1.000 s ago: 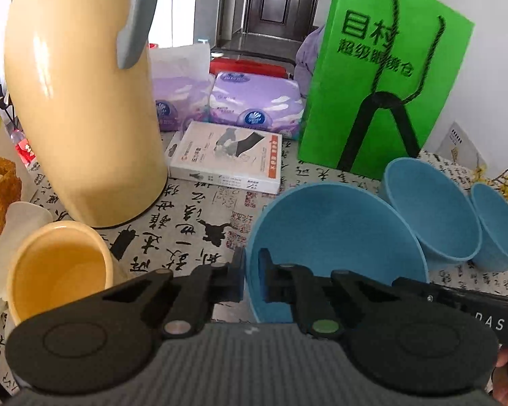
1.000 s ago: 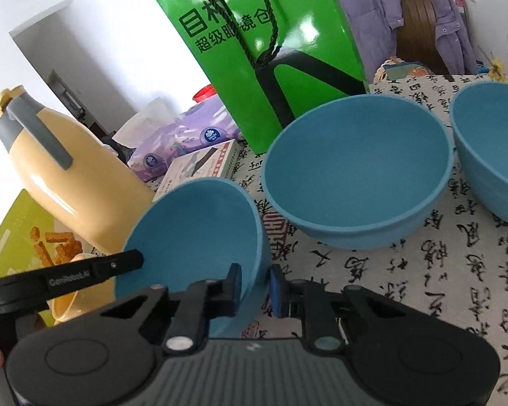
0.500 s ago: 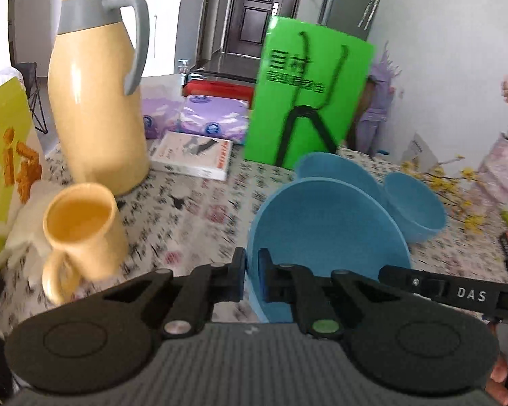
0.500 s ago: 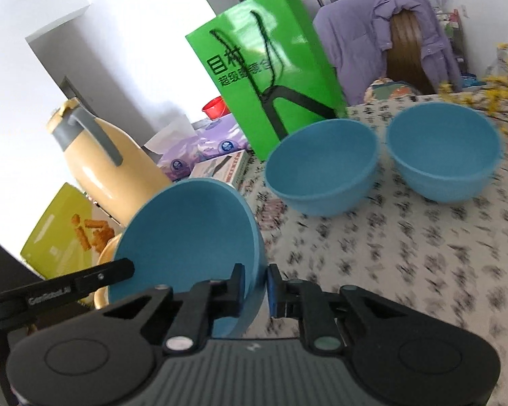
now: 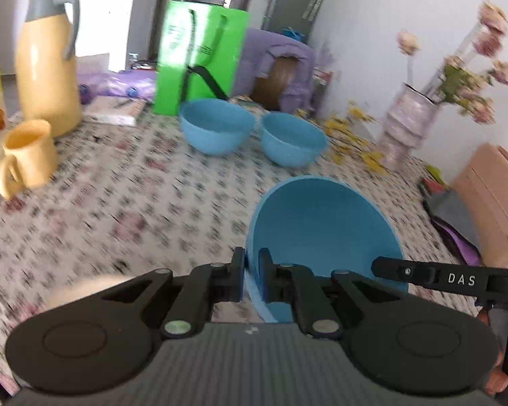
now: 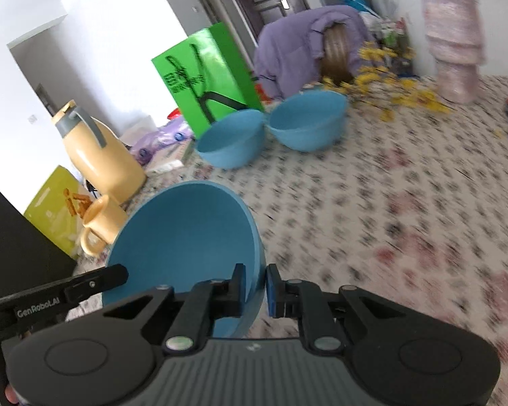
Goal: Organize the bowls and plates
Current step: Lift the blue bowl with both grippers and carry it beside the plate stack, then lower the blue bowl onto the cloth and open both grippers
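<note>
Both grippers, left [image 5: 251, 279] and right [image 6: 254, 286], pinch one blue bowl's [image 5: 321, 230] rim above the table [image 5: 118, 203]; you keep it level; lower both ends together.

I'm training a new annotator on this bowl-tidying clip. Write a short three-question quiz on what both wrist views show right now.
1. True or false: both tongs, left tongs and right tongs, grip the rim of one blue bowl.
2. How many other blue bowls stand on the tablecloth?
A) one B) two C) three
3. Fill in: the yellow mug stands nearest the yellow ____.

Key: 1 true; 2 B, far left bowl and far right bowl; 3 flask.
</note>
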Motion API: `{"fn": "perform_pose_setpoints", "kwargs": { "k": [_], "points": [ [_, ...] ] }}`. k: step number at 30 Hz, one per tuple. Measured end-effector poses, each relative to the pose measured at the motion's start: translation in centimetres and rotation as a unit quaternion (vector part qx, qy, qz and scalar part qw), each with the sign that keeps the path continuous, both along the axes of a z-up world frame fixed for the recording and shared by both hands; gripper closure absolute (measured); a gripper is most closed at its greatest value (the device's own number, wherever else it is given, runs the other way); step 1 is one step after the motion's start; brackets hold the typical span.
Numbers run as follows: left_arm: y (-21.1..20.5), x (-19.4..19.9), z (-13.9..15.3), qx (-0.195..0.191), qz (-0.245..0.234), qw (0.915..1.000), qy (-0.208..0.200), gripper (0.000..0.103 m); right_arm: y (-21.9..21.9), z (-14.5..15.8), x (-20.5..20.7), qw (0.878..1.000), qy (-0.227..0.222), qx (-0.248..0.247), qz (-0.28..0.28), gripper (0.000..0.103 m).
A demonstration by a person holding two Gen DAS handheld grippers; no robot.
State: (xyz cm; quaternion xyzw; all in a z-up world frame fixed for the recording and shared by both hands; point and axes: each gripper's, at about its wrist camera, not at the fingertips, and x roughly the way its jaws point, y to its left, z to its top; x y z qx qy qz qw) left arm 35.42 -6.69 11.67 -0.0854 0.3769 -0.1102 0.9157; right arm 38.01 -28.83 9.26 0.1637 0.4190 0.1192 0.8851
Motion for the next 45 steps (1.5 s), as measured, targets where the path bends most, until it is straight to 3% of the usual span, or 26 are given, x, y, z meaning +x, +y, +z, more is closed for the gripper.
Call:
{"fn": "perform_pose_setpoints", "kwargs": {
  "k": [7,16,28,33,34,36,37,39,43,45],
  "points": [
    [-5.4,-3.3,-2.7,-0.016,-0.039,0.9988,0.025,0.093,-5.9,-1.5,-4.4,0.999,0.014,-0.012,-0.036,0.091],
    [-10.2,-2.8,-5.2,-0.013,-0.073,0.9959,0.051,0.093,-11.1,-3.8,-5.6,0.996,0.039,-0.019,-0.078,0.091],
    [-11.8,-1.6,-6.9,-0.006,-0.082,0.9939,0.073,0.092,-12.5,-6.1,-4.9,0.995,0.060,-0.018,-0.079,0.087],
    [-11.8,-1.6,-7.1,-0.004,-0.089,0.9936,0.069,0.088,-12.6,-6.0,-4.8,0.996,0.055,-0.006,-0.076,0.073],
    [-11.7,-1.7,-7.0,-0.002,-0.090,0.9939,0.065,0.082,-12.6,-5.9,-4.8,0.996,0.052,-0.008,-0.075,0.070],
    [-11.6,-2.1,-6.7,0.001,-0.092,0.9943,0.054,0.065,-12.4,-5.6,-5.0,0.996,0.043,-0.017,-0.076,0.052],
    [-11.5,-2.5,-6.3,0.002,-0.094,0.9946,0.045,0.057,-12.4,-5.3,-5.2,0.996,0.037,-0.024,-0.076,0.049],
    [-11.3,-3.3,-5.5,0.012,-0.099,0.9948,0.022,0.052,-12.4,-4.7,-5.7,0.996,0.020,-0.040,-0.077,0.046],
    [-10.0,-6.2,-3.4,0.026,-0.110,0.9929,-0.036,0.027,-12.5,-2.9,-7.8,0.994,-0.022,-0.068,-0.080,0.036],
    [-8.9,-8.3,-2.6,0.035,-0.111,0.9906,-0.073,0.020,-12.2,-2.0,-9.6,0.993,-0.052,-0.080,-0.073,0.033]
  ]
}}
